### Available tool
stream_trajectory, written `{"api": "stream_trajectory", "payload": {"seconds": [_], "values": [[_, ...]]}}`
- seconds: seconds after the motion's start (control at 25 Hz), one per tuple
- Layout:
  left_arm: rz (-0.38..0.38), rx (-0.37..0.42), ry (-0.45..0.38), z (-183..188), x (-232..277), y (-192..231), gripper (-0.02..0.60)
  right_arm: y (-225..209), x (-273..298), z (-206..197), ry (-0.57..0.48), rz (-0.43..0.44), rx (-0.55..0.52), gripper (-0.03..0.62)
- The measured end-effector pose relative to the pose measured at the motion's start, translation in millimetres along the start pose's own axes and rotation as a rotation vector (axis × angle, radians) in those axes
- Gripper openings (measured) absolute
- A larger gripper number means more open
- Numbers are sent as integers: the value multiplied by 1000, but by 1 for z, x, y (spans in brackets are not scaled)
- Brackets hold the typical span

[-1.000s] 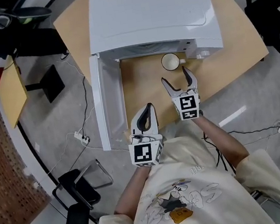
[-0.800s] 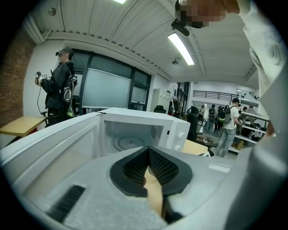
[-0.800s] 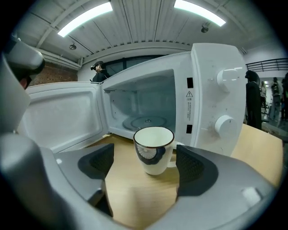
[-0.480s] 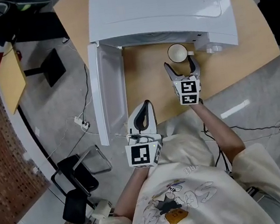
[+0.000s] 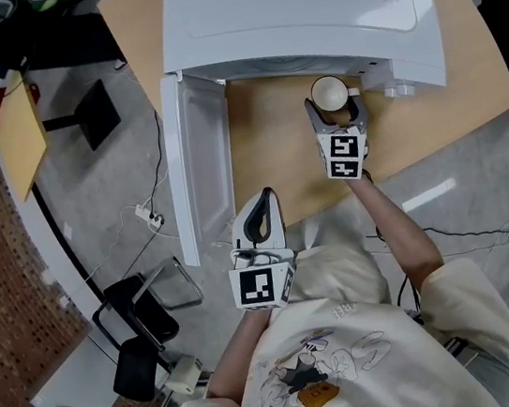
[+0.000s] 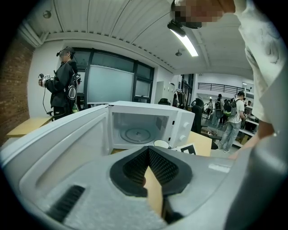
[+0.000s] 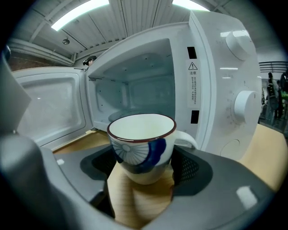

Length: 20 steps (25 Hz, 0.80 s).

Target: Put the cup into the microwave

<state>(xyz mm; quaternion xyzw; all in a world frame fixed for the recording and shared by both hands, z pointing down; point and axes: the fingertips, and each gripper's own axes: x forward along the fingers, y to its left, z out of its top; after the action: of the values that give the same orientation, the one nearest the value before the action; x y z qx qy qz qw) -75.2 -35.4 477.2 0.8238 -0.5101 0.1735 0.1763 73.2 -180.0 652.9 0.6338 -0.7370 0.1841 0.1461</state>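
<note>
A white cup (image 5: 329, 94) with a blue pattern and a dark red rim stands on the wooden table (image 5: 275, 152), just in front of the white microwave (image 5: 302, 11). Its handle points toward the control panel. The microwave door (image 5: 194, 169) hangs open to the left, and the cavity (image 7: 135, 99) holds nothing. My right gripper (image 5: 336, 112) reaches round the cup (image 7: 143, 148), one jaw on each side of it; the jaws are closing. My left gripper (image 5: 263, 196) hovers at the near table edge, shut and holding nothing; it faces the cavity (image 6: 137, 128).
The microwave's knobs (image 7: 245, 105) lie right of the cup. A black chair (image 5: 147, 342) and cables (image 5: 148, 218) are on the floor at the left. Several people (image 6: 65, 85) stand in the room behind.
My right gripper has moved forward and down to the cup, which now stands between its jaws. The left gripper has stayed near the table's edge.
</note>
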Motion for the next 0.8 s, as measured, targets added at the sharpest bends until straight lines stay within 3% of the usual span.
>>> {"api": "stream_trajectory", "payload": {"seconds": [0.48,0.8], "values": [[6,-6,-5,-2,-3,7,5,8,-11,2,-11,52,-1,383],[-9,-15,-28,4,-6,8,5,32,-11,46,-82,111,-54,383]]}}
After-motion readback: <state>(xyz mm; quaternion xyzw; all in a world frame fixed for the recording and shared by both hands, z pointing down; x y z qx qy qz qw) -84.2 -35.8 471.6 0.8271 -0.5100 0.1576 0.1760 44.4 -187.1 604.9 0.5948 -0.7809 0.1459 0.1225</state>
